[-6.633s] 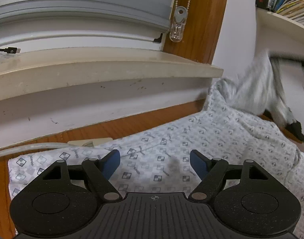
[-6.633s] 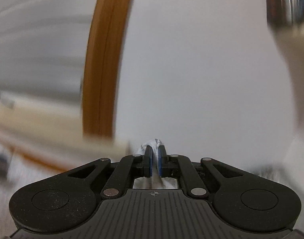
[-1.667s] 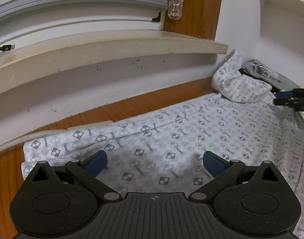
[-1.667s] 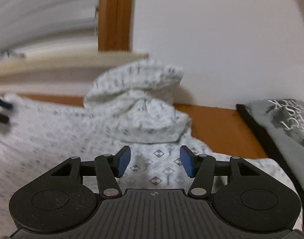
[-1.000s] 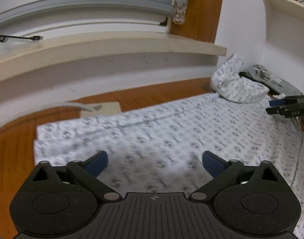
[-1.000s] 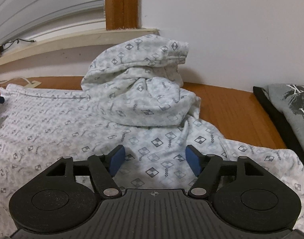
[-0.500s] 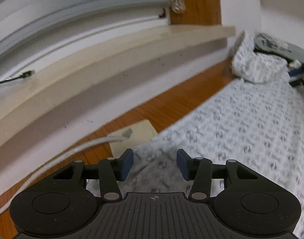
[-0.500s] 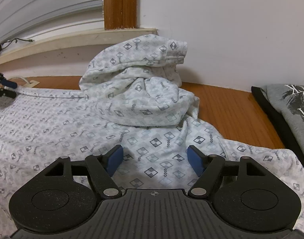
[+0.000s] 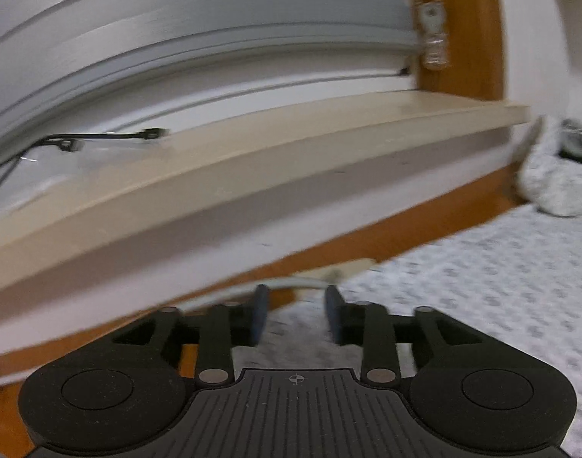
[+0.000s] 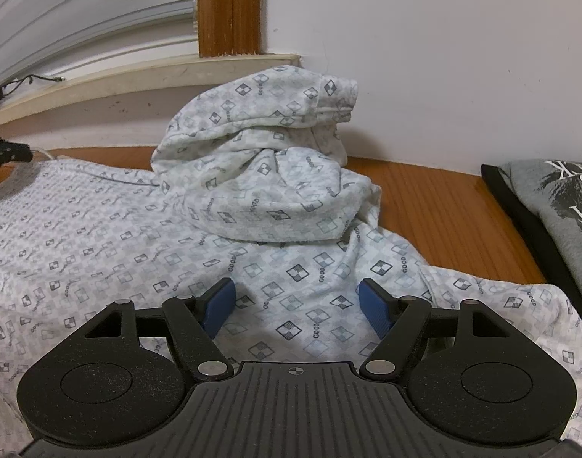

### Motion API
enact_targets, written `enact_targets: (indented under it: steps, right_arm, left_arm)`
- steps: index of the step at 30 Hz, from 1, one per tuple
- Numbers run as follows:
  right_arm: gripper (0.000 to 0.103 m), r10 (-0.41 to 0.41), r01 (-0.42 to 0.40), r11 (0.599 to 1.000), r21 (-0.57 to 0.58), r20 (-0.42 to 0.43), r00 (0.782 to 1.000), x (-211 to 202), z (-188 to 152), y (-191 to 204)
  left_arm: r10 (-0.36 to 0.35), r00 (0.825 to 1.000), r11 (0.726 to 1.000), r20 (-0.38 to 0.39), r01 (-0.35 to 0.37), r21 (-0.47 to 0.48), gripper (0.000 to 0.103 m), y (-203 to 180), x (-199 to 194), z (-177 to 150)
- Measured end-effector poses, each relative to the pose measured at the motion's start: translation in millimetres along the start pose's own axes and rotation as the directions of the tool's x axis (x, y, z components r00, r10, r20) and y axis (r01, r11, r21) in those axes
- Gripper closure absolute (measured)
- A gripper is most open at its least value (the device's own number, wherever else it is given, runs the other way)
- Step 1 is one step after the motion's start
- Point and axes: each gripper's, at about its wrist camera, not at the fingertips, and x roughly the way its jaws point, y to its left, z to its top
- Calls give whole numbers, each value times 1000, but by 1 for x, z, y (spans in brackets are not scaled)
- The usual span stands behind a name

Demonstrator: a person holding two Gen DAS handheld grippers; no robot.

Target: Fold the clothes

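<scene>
Garment (image 10: 100,236) flat, long axis sideways — sleeve (image 10: 268,175) bunched (far end).

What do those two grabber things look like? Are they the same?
Yes, they match. The left gripper and right gripper are both black, grainy plastic, with two round discs, a ribbed middle plate bearing a small crosshair mark, silver rivets on jointed link bars, and blue ridged pads on the fingers. No cables, hands or sleeves show.
</scene>
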Motion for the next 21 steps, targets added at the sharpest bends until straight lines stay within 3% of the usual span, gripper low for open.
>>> enact_targets:
  steps: [4,8,14,17,18,19,21]
  right_arm:
    - [32,-26,27,999,-33,43,999,-6,5,8]
    - [34,-36,47,993,-105,108,993,-9,26,33]
    - [41,-35,51,956,-289,61,998,34,52,80]
    - [62,-62,71,946,-316,38,997,48,58,79]
    - [85,-66,73,947,-313,34,997,48,60,75]
    - [100,-70,76,948,-311,29,997,48,62,71]
    - [100,-111,137,968,-212,128,985,25,70,50]
  left_arm:
    - [-90,995,995,-31,91,32,58,-20,0,-4]
    - [-137,989,990,-49,138,19,59,-23,5,-8]
    - [-183,982,983,-54,182,-19,57,-16,7,-8]
    - [-184,981,983,-54,183,-16,56,-16,6,-8]
    - [-188,981,982,-54,187,-20,56,-14,7,-9]
    - [-189,980,982,-54,188,-21,56,-14,6,-9]
    - [-187,981,982,-54,186,-17,56,-14,7,-9]
